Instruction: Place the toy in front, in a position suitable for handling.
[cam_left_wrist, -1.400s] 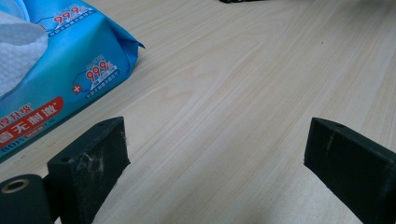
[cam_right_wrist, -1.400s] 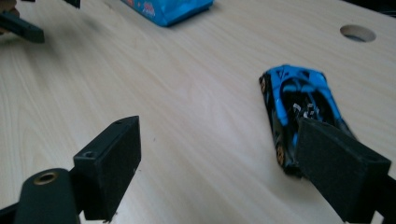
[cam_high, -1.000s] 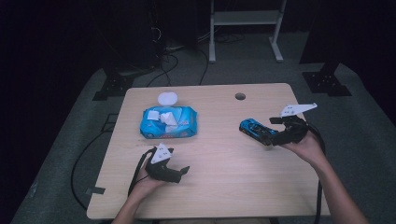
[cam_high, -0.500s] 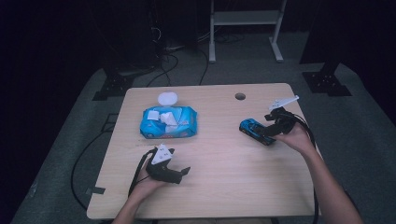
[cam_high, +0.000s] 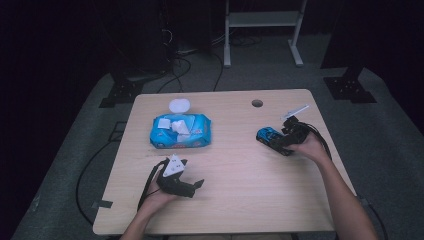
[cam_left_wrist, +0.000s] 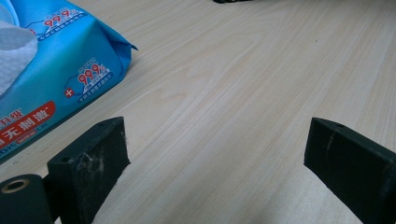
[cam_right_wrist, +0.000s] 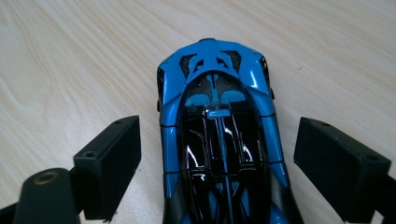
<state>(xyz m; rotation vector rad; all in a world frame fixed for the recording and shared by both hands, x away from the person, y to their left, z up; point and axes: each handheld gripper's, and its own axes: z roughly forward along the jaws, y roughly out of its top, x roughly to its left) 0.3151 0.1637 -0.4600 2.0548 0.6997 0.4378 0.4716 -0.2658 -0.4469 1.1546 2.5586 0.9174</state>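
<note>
My right gripper (cam_right_wrist: 219, 163) is spread wide, one jaw on each side of the car (cam_right_wrist: 219, 140), and it grips nothing yet. There is a strip of bare wood between each jaw and the car's flanks, so the jaws straddle it without touching. The car sits flat on the table (cam_high: 250, 165), its length running straight away from me down the middle of the gap, with its far end poking out past the jaw tips. From the high view, the right gripper (cam_high: 289, 135) is low over the car (cam_high: 268, 136) near the table's right edge.

I judge this as the moment just before the grasp: the approach is made and the closing is not yet done. The next move calls for shutting the jaws evenly on the car's sides, square to its body, so it does not roll or twist out forward on its wheels.

My left gripper (cam_left_wrist: 215, 172) also stands wide open and empty, with bare wood between its jaws. Just ahead of it and to its left lies the wipes pack (cam_left_wrist: 51, 79), blue, with a white wipe showing at its top. Beyond the pack (cam_high: 181, 131), seen from above, a white lid (cam_high: 179, 105) rests on the wood.
</note>
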